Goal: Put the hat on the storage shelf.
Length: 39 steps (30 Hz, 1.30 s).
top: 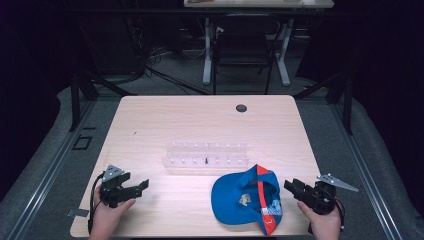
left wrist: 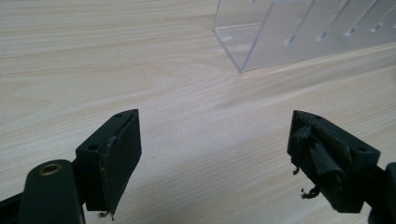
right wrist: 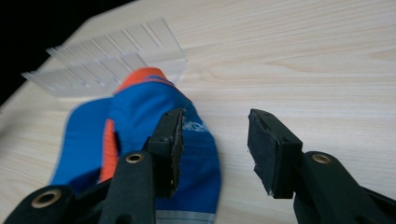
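Observation:
A blue cap [top: 245,197] with orange-red panels lies upside down on the table's front right; the right gripper view shows the cap [right wrist: 140,121] close ahead. My right gripper [top: 291,186] sits just right of the cap, open, its jaws [right wrist: 215,140] wide apart with bare wood between them. A clear plastic rack [top: 206,155] stands mid-table, and its corner [left wrist: 280,32] appears in the left gripper view. At the front left my left gripper [top: 142,185] is open [left wrist: 215,149] over bare table, pointing toward the rack.
The wooden table [top: 190,120] has a dark round grommet [top: 241,108] near its far edge. Behind the table stand a black chair [top: 243,50] and desk legs. A small dark item [top: 206,160] sits in the rack.

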Available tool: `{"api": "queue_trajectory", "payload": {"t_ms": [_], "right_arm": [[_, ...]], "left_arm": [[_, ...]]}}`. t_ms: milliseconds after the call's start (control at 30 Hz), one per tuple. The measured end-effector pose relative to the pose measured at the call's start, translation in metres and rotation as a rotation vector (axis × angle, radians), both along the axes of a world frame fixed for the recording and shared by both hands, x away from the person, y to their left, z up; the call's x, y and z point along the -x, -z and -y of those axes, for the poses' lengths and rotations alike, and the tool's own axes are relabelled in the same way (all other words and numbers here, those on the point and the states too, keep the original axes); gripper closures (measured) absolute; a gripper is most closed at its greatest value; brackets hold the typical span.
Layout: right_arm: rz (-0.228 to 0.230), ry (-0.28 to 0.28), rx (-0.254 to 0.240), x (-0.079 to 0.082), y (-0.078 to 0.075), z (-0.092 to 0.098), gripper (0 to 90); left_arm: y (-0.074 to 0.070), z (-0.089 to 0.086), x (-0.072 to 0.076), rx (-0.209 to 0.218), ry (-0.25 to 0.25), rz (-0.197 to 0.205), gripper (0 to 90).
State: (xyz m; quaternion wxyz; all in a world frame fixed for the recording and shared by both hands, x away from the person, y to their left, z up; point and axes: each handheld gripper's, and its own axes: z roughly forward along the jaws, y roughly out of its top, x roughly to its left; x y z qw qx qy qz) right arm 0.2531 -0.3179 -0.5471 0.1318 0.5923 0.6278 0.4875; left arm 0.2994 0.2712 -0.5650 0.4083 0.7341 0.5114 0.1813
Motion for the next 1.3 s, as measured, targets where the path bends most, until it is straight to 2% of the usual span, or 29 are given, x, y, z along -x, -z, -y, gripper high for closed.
{"api": "queue_trajectory", "payload": {"t_ms": [33, 67, 133, 167, 200, 300, 333, 367, 467, 567, 600, 633, 733, 767, 833, 967, 1300], "right_arm": [[-0.015, -0.006, -0.039, 0.001, -0.001, 0.000, 55.3], [-0.015, -0.006, -0.039, 0.001, -0.001, 0.000, 55.3], [-0.029, -0.005, -0.075, 0.003, -0.004, 0.000, 54.5], [-0.033, -0.009, -0.038, 0.005, -0.008, 0.000, 52.2], [-0.036, -0.013, -0.030, 0.005, -0.010, -0.001, 52.3], [-0.051, -0.015, -0.034, 0.006, -0.013, -0.002, 52.5], [-0.074, -0.011, -0.009, 0.007, -0.019, -0.003, 56.9], [-0.085, -0.013, -0.005, 0.008, -0.021, -0.004, 57.3], [-0.094, -0.018, -0.013, 0.010, -0.026, -0.005, 57.5], [-0.105, -0.047, -0.021, 0.013, -0.035, -0.009, 57.8], [-0.104, -0.071, -0.006, 0.014, -0.043, -0.015, 57.8], [-0.105, -0.091, 0.003, 0.015, -0.048, -0.019, 58.1], [-0.113, -0.119, 0.020, 0.016, -0.054, -0.026, 58.3], [-0.119, -0.134, 0.040, 0.017, -0.057, -0.032, 59.5], [-0.132, -0.142, 0.049, 0.016, -0.058, -0.035, 59.7], [-0.173, -0.179, 0.097, 0.015, -0.057, -0.053, 59.7], [-0.254, -0.215, 0.134, -0.002, -0.044, -0.075, 60.1]], "left_arm": [[0.000, 0.000, 0.000, -0.001, 0.002, 0.000, 20.0], [-0.001, 0.000, 0.001, -0.004, 0.003, -0.002, 20.0], [-0.001, 0.000, 0.002, -0.013, 0.004, -0.007, 24.4], [-0.001, 0.000, 0.002, -0.011, 0.007, -0.011, 27.3], [0.000, 0.001, 0.003, -0.023, 0.009, -0.018, 27.8], [0.000, 0.001, 0.003, -0.023, 0.008, -0.023, 30.4], [0.000, 0.002, 0.003, -0.021, 0.008, -0.023, 31.8], [0.000, 0.002, 0.003, -0.015, 0.010, -0.022, 32.0], [-0.002, 0.002, 0.004, 0.001, 0.011, -0.023, 32.0], [-0.002, 0.001, 0.004, 0.038, 0.024, -0.058, 36.3], [-0.002, 0.001, 0.004, 0.033, 0.019, -0.072, 36.3], [-0.001, 0.001, 0.004, 0.028, 0.019, -0.068, 36.3], [-0.001, 0.003, 0.004, 0.015, 0.035, -0.075, 38.8], [0.000, 0.006, 0.005, 0.009, 0.045, -0.068, 39.5], [-0.001, 0.006, 0.005, 0.004, 0.055, -0.080, 40.2], [-0.002, 0.011, 0.007, 0.003, 0.062, -0.055, 40.8], [-0.003, 0.009, 0.006, 0.007, 0.054, -0.051, 40.9]]}}
